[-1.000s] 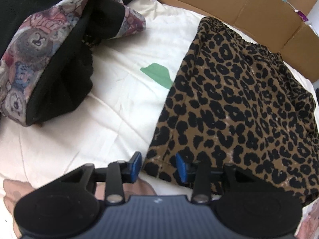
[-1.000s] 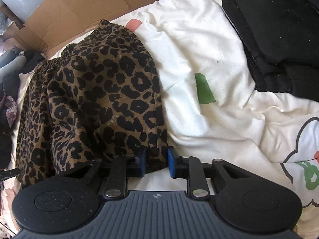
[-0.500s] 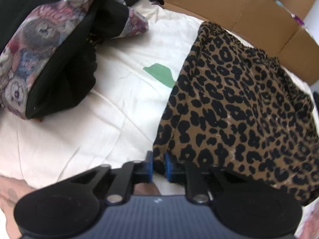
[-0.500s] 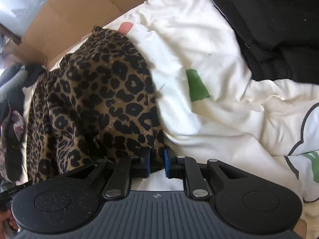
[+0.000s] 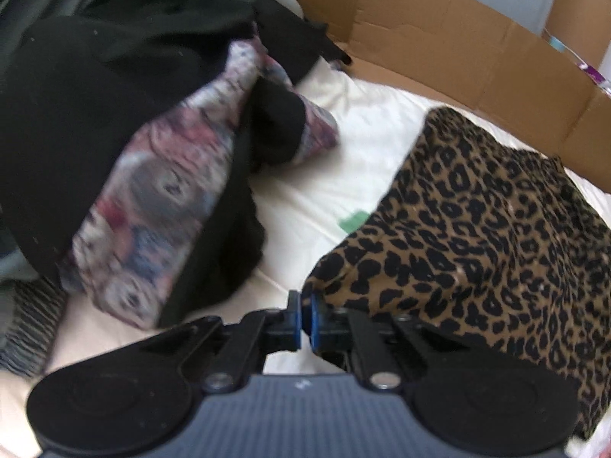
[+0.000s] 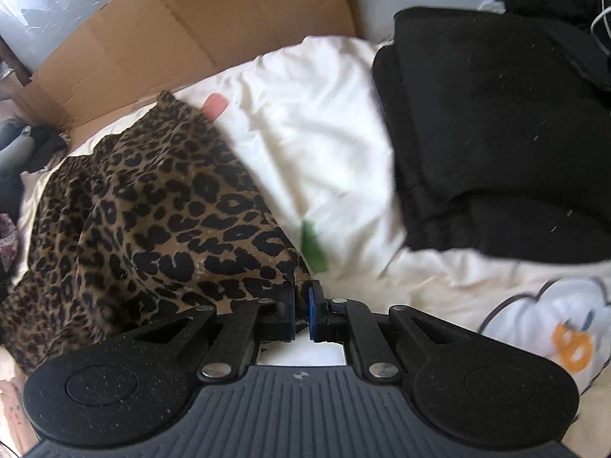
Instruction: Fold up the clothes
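On white bedding beside cardboard, both grippers clamped on leopard-print garment.

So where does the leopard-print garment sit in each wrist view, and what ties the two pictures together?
Left wrist: leopard-print garment fills the right half, near corner pinched in the gripper.
Right wrist: it fills the left half, near corner pinched there too.
Shared landmark: the green patch on the white bedding.
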Demonstrator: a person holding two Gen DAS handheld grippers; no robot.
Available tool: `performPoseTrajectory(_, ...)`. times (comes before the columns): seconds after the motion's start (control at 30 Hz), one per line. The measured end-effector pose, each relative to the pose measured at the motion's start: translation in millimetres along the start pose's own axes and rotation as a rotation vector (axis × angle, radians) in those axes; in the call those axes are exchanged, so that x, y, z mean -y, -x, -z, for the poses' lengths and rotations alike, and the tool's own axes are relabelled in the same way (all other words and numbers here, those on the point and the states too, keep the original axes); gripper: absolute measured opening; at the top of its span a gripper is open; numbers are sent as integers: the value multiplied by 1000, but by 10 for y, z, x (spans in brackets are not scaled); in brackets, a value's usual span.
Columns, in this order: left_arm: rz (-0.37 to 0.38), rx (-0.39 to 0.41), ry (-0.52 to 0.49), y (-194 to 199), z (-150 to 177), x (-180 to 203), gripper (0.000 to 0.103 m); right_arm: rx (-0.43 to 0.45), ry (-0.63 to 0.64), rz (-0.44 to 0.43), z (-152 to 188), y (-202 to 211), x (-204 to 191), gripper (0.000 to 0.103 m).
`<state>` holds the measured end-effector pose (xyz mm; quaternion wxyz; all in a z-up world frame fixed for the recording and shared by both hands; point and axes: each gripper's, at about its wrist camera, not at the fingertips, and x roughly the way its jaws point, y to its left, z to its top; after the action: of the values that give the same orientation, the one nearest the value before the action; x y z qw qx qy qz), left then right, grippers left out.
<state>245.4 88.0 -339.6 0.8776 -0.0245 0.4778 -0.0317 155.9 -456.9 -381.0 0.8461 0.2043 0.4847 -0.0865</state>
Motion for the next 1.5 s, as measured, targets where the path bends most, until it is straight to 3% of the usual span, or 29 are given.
performPoseTrajectory(0.3, -22, 29, -7, -6, -108, 71, 5, 38, 28, 73, -197, 103, 111, 4)
performPoseTrajectory(0.73, 11, 52, 21, -237, -225, 97, 5, 96, 72, 169, -365, -37, 105, 4)
performPoseTrajectory(0.83, 11, 25, 32, -275, -255, 125, 8, 100, 84, 175, -388, -56, 74, 5)
performPoseTrajectory(0.93, 7, 11, 26, -199, -231, 147, 14, 82, 84, 183, -400, -26, 34, 9)
performPoseTrajectory(1.07, 20, -27, 56, -71, -149, 143, 17, 88, 64, 184, -338, 128, 18, 29)
performPoseTrajectory(1.3, 169, -103, 91, 209, 21, 406, 21, 38, -31, 65, -97, 433, -75, 29)
performPoseTrajectory(1.43, 282, -157, 66, 268, 118, 672, 24, 6, 15, 22, 54, 556, -259, 31)
performPoseTrajectory(1.5, 324, -173, 46, 286, 167, 828, 26, -9, 25, -10, 121, 601, -335, 38)
